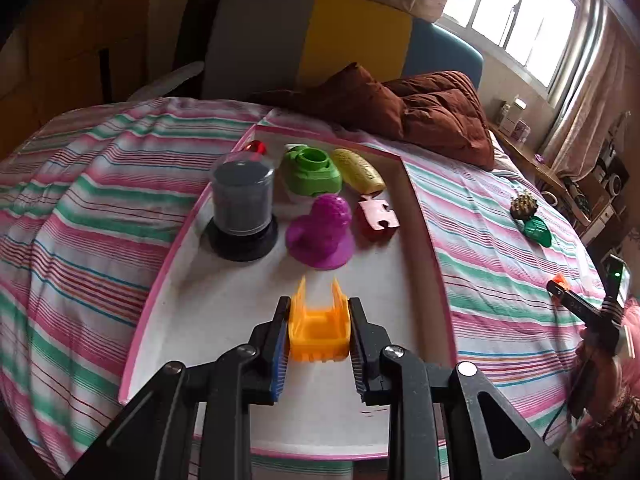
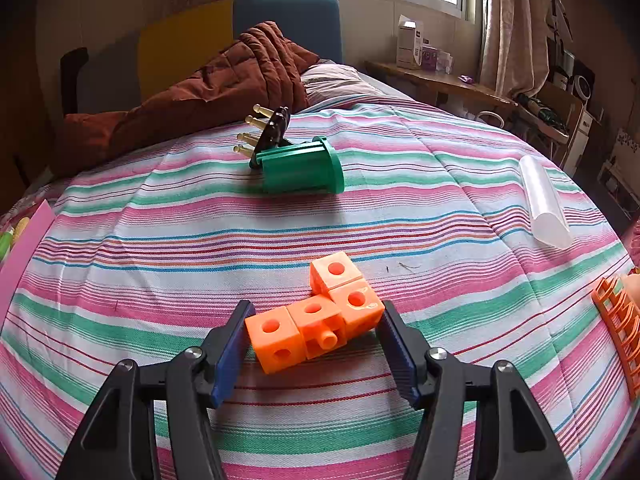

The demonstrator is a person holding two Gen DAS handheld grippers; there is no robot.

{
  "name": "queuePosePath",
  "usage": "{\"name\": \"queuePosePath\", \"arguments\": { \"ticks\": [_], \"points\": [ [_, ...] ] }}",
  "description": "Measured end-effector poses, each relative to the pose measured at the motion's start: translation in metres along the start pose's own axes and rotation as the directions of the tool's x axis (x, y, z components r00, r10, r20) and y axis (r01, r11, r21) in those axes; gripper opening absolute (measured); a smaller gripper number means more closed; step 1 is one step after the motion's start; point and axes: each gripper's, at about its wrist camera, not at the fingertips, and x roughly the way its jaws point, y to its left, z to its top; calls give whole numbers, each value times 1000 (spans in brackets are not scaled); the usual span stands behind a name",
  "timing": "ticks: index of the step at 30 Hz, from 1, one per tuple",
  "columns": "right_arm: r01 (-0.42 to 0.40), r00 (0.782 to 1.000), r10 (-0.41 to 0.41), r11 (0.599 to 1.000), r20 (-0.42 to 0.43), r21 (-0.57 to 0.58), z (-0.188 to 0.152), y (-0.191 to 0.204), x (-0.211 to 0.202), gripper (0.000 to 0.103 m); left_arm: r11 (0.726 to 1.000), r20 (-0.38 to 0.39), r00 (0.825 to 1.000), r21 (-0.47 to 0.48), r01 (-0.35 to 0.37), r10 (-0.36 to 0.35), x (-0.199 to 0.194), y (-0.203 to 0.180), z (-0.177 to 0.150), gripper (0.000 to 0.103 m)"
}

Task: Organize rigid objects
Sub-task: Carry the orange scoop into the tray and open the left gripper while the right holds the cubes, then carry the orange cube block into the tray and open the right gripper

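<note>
A bed covered by a striped sheet [image 2: 400,216] in pink, green and white carries everything. At its head end lies a bunched brown quilt [image 1: 436,116].

On the sheet sits a shallow white tray with a pink rim [image 1: 424,208]. In the tray's far half stand a clear jar with a dark filling on a black base [image 1: 242,208], a green moulded piece [image 1: 310,174], a yellow corn-shaped piece [image 1: 358,172], a purple piece on a round foot [image 1: 322,236], a red-and-pink jigsaw-shaped block [image 1: 378,216], and a small red ball [image 1: 256,147] in the far left corner. The tray's near half is bare.

Over that bare near half, the left gripper [image 1: 320,332] is clamped on an orange comb-like plastic piece [image 1: 318,328], both pads pressing its sides, prongs pointing away from the camera.

Right of the tray, out on the sheet, the right gripper [image 2: 316,344] rests low with its jaws apart around a chain of orange linking cubes [image 2: 316,316]. The cubes lie on the sheet between the fingers; whether the pads touch them I cannot tell.

Farther toward the head end lies a green ribbed cylinder [image 2: 300,168] on its side, with a dark pronged piece [image 2: 272,132] leaning against it. Near the sheet's right edge lie a clear half-round bar [image 2: 544,200] and an orange slatted piece [image 2: 618,320].
</note>
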Motion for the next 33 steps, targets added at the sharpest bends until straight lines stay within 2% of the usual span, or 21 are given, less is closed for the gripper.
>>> {"name": "queuePosePath", "arguments": {
  "ticks": [10, 11, 13, 15, 20, 27, 33],
  "points": [
    [14, 1000, -14, 1000, -2, -11, 0, 2, -1, 63, 992, 1, 992, 3, -124, 124, 14, 31, 8, 27],
    [13, 1000, -13, 1000, -3, -11, 0, 2, -1, 63, 992, 6, 992, -13, -126, 126, 13, 34, 9, 30],
    [15, 1000, -15, 1000, -3, -12, 0, 2, -1, 63, 993, 36, 992, -39, -116, 117, 6, 37, 9, 46],
    [14, 1000, -14, 1000, -3, -12, 0, 2, -1, 63, 989, 84, 987, -53, -136, 140, -5, 37, 6, 70],
    [12, 1000, -12, 1000, -6, -10, 0, 1, 0, 63, 988, 153, 979, -86, -126, 138, -27, 30, -6, 91],
    [41, 999, -41, 999, 15, -31, -1, 5, -4, 63, 997, 172, 984, -67, -32, 43, -38, 9, -19, 97],
    [-13, 997, 15, 1000, 73, -24, -4, 5, -20, 62, 1000, 186, 983, -9, -2, 4, -43, -12, -28, 99]
  ]
}}
